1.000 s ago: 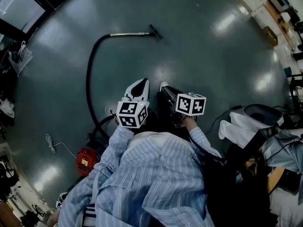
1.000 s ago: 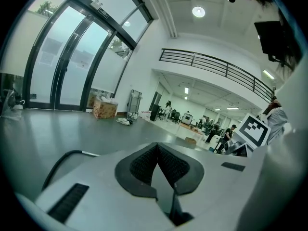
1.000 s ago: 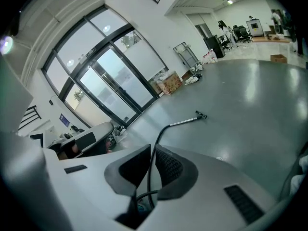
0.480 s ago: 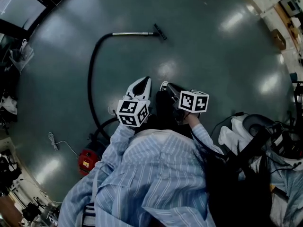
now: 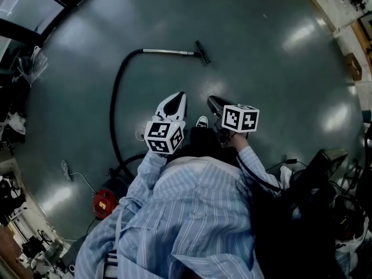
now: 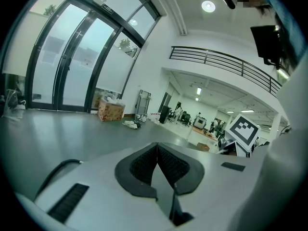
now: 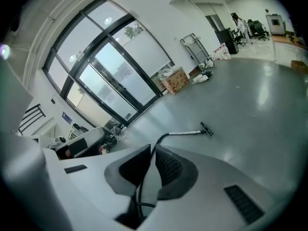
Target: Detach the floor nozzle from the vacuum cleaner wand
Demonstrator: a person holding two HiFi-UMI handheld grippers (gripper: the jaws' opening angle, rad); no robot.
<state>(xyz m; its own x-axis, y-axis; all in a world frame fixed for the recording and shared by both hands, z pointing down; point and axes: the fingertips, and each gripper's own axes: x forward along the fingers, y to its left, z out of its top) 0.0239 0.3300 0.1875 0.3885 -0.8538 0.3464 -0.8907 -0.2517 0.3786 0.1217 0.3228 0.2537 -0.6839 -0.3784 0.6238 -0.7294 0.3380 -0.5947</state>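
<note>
Your left claw (image 6: 157, 147) is pressed together, its ribbed pads meeting with nothing between them. Your right claw (image 7: 152, 151) is closed the same way on empty air. You hold both side by side in front of your striped sleeves (image 5: 192, 214), up off the grey floor (image 5: 273, 68), each with its marker cube on top (the left cube (image 5: 164, 137) sits a little nearer your body than the right cube (image 5: 240, 118)). The floor nozzle (image 5: 202, 52) lies on the floor well ahead of the right claw, touched by neither claw. It is joined to the end of the silver wand (image 5: 168, 52), which runs leftward from the nozzle and passes well ahead of the left claw. From the wand's other end the black hose (image 5: 112, 106) bends back toward you, passing to the left of the left claw. It leads down to the red vacuum body (image 5: 104, 201), which sits behind and to the left of that claw, beside your left sleeve.
</note>
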